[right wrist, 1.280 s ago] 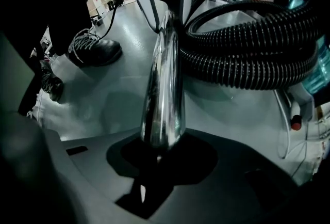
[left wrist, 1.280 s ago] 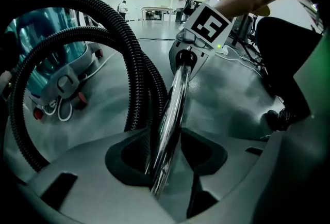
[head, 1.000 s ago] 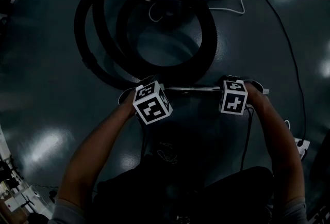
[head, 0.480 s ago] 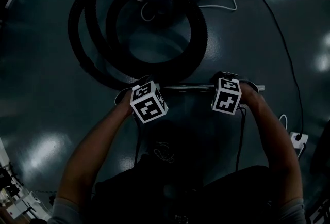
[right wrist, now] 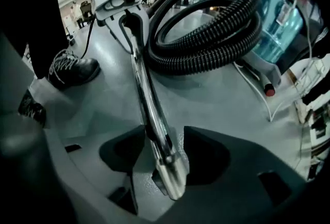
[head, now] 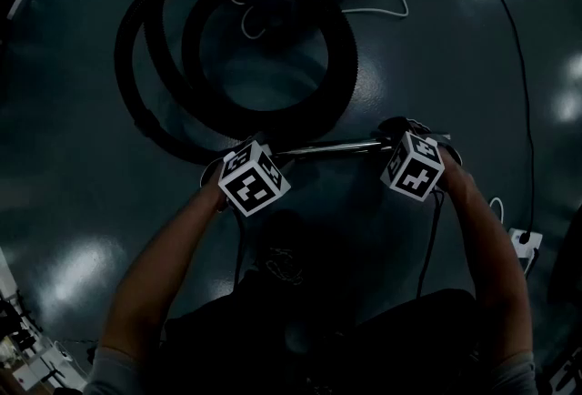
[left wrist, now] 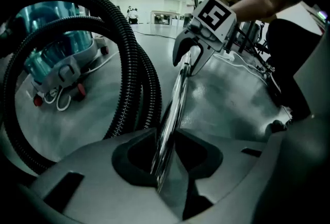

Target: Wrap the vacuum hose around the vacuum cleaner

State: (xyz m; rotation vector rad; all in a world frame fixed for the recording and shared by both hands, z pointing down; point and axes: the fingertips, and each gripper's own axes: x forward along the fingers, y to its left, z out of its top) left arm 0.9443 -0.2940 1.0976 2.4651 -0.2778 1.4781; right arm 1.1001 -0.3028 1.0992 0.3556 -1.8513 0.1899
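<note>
Wand (right wrist: 146,89) regrip — your left gripper (left wrist: 167,148) has just closed its fingers on it; your right gripper (right wrist: 164,143) has just opened wide, wand tip loose between them. Next, likely: swing it toward the vacuum cleaner (left wrist: 56,55) — left grip must hold.

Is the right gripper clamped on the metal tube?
No: on the right gripper the jaws have just been opening and stand wide, the metal tube loose between them.

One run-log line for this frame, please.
left gripper: jaws just closing on wand | right gripper: jaws just opened, wand loose between | hose: coiled on floor by vacuum cleaner
</note>
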